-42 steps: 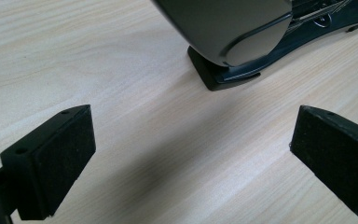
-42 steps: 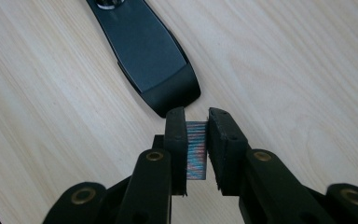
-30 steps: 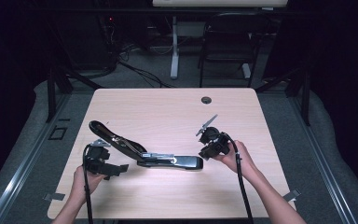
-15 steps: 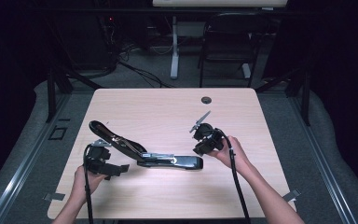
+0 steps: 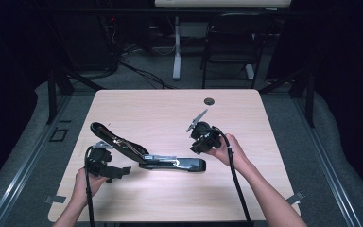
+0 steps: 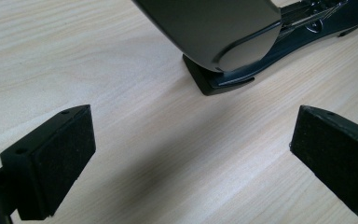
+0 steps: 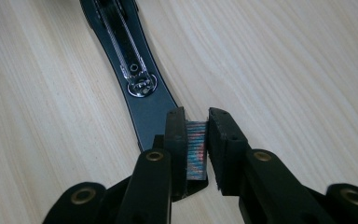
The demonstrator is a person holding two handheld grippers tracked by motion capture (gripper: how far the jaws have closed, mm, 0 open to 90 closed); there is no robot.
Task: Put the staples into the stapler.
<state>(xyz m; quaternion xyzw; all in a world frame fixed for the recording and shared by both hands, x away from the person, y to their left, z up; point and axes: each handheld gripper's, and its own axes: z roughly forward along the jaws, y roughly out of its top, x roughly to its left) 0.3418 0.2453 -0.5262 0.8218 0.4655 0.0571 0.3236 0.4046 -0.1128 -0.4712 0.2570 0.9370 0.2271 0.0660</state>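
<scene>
Moved left, right gripper point(image 7: 196, 122) clamps one staple strip point(image 7: 196, 149); left gripper point(image 6: 191, 149) gapes beside one stapler point(image 5: 170, 161).

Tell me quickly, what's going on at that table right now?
Left gripper open, low beside the opened stapler. Right gripper shut on a strip of staples, just above the stapler's base. Nothing in the way.

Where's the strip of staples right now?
The staple strip is clamped in the right gripper, just above the front tip of the opened stapler's base, right of centre on the table.
</scene>
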